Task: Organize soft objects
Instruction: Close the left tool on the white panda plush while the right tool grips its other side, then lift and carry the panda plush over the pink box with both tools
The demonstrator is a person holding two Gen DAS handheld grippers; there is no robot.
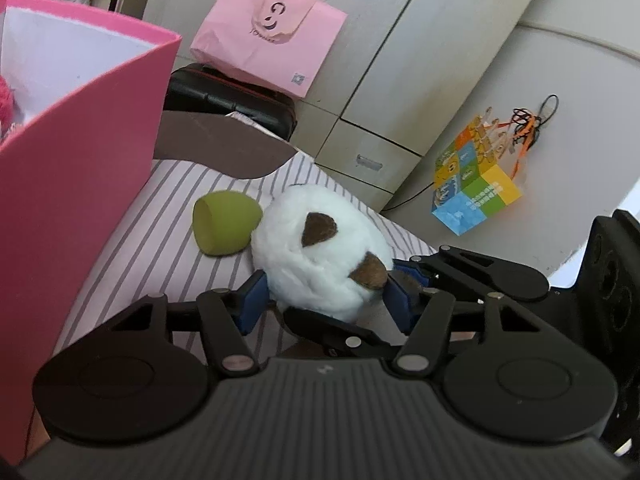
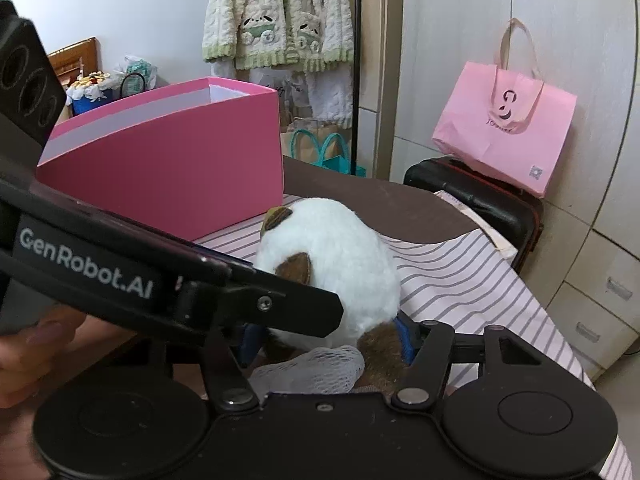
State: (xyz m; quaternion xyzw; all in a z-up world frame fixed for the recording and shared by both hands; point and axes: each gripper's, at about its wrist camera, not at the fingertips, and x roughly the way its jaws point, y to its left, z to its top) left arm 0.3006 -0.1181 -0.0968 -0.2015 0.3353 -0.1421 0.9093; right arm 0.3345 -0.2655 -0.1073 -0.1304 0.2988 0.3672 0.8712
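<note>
A white plush toy [image 1: 320, 252] with brown ears lies on the striped bedsheet [image 1: 132, 248]. My left gripper [image 1: 324, 302] is shut on it, blue pads pressed into its two sides. From the other side my right gripper [image 2: 330, 340] is shut on the same plush toy [image 2: 332, 264], its pads at the brown lower part. One of the left gripper's fingers [image 2: 296, 304] crosses in front of the toy there. A green egg-shaped soft thing [image 1: 224, 224] lies just left of the plush. A tall pink box [image 1: 80, 160] stands open on the bed at the left.
A bit of white mesh [image 2: 316, 368] lies under the plush. A hand [image 2: 24, 352] shows at the left edge. A pink paper bag [image 1: 272, 32] rests on a black suitcase [image 1: 232, 96] beyond the bed. The pink box [image 2: 180, 168] stands behind the toy.
</note>
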